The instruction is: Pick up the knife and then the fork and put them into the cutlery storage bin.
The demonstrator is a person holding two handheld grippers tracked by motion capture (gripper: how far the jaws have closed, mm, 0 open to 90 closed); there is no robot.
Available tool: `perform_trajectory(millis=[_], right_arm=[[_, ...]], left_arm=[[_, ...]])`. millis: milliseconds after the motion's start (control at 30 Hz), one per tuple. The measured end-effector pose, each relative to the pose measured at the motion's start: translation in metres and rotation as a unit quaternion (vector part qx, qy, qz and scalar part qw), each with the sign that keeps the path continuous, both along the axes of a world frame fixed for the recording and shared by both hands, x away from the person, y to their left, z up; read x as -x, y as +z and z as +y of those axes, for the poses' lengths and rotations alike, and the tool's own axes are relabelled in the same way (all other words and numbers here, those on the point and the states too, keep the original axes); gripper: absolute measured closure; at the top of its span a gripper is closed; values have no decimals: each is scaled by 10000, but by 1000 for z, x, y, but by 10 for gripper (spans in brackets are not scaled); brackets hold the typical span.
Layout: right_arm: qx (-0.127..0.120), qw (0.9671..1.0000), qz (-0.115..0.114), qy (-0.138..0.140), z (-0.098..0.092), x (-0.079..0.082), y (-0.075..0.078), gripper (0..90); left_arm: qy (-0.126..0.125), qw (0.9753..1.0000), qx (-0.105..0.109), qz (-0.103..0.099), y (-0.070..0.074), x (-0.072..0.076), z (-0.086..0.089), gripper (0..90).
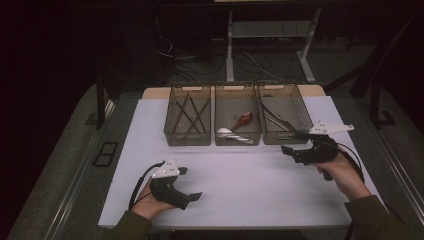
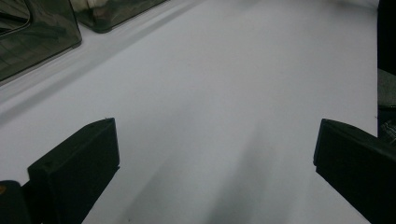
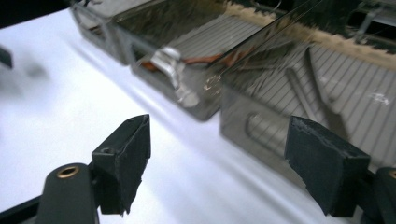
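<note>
A: What lies around the two grippers?

B: Mostly bare white table top (image 1: 240,175). The left gripper (image 1: 191,184) hangs low over it with its jaws wide apart and nothing between them; in the left gripper view the sheet ahead of it is bare, with two of the bins far ahead and off to its left. The right gripper (image 1: 292,142) also has its jaws spread and empty, and it sits just in front of the right bin (image 1: 282,112), its tips close to that bin's near wall.

A: Does anything stand in the right gripper's way?

B: Only that smoky near wall (image 3: 261,130), straight ahead between its jaws in the right gripper view.

A: What do the bins hold?

B: The right bin, nearest the right gripper, holds dark metal utensils (image 1: 272,117), long and lying flat; I can't tell which kind. The middle bin (image 1: 237,115), further to that gripper's left, has a white spoon (image 1: 225,132) and a reddish-brown spoon (image 1: 243,120) touching. The left bin (image 1: 188,115), furthest from it, holds thin dark chopsticks (image 1: 190,115), crossed over one another.
</note>
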State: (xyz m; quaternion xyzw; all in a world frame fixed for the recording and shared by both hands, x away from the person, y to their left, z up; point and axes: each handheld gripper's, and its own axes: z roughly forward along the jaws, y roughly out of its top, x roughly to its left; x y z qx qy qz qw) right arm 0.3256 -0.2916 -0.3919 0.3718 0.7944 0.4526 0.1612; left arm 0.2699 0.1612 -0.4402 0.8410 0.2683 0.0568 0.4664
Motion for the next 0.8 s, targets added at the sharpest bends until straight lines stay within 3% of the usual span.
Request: perform_trajectory(millis=[233, 500, 800], right_arm=[[-41, 9999, -38, 109, -1, 25, -20, 189], [-297, 9994, 6, 156, -7, 53, -41, 184], [-235, 9996, 7, 154, -11, 59, -48, 183]], left_arm=[[25, 10000, 19, -27, 1, 0, 1, 0], [25, 10000, 24, -24, 1, 0, 1, 0], [26, 10000, 16, -25, 1, 1, 1, 0]])
